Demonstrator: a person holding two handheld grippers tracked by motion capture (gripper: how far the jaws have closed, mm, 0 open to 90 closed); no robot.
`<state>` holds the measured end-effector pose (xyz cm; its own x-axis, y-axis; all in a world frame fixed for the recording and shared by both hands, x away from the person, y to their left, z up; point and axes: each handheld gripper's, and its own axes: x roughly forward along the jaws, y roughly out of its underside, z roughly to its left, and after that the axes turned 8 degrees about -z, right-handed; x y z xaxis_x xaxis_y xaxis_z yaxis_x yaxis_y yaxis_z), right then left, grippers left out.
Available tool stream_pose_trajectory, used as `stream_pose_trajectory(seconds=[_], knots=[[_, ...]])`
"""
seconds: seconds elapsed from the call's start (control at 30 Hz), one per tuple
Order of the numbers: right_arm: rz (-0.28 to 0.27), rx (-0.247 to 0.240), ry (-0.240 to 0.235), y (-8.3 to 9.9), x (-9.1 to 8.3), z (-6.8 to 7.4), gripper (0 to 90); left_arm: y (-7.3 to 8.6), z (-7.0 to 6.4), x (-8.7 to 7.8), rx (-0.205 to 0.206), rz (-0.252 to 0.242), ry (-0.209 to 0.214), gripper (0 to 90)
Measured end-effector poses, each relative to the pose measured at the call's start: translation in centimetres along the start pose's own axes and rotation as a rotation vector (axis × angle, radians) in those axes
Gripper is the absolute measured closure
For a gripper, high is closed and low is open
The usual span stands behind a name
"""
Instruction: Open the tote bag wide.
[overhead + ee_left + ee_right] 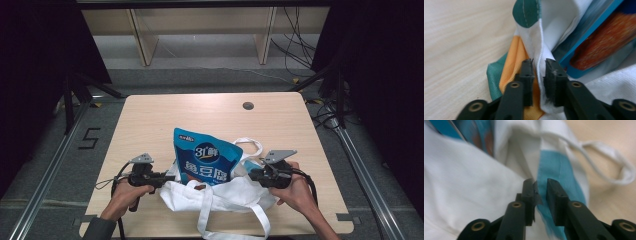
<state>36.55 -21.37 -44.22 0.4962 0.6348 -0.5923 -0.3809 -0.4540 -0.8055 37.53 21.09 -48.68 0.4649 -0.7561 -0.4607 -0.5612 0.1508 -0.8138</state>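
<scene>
Bag (227,192): white cloth, lying near the front edge of the worktop (150,125), mouth facing away from the person – its straps trail toward the front edge.
Pouch (206,157): blue, standing partly inside the bag's mouth, top sticking out.
Left tool (167,176): pinching the bag's left rim – white cloth sits between its jaws, which are nearly together.
Right tool (248,173): pinching the bag's right rim at a blue stripe, jaws narrowly apart on the cloth.

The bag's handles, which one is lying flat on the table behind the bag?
The looped handle on the far side, beside the right gripper, lies on the table. The other handles hang toward the near table edge.
</scene>
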Motion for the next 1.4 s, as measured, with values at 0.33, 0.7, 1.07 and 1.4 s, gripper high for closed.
stream_pose_trajectory(seconds=[0.33,0.7,1.07,1.4], knots=[[-0.14,-0.045,-0.109,-2.7,-3.3,3.9,81.1,-2.1,-1.5,-2.5,0.028,-0.101,-0.054,61.9],[0.048,-0.127,-0.241,-0.6,2.0,7.4,90.0,-1.0,-5.0,-2.5,0.048,-0.066,0.082,80.9],[0.158,-0.116,-0.261,1.7,4.2,7.8,90.0,3.1,-3.9,0.3,0.065,0.092,0.026,89.0],[-0.106,-0.099,-0.057,-3.1,-1.2,2.4,88.8,-1.3,-3.6,-1.9,0.112,-0.09,-0.051,80.9]])
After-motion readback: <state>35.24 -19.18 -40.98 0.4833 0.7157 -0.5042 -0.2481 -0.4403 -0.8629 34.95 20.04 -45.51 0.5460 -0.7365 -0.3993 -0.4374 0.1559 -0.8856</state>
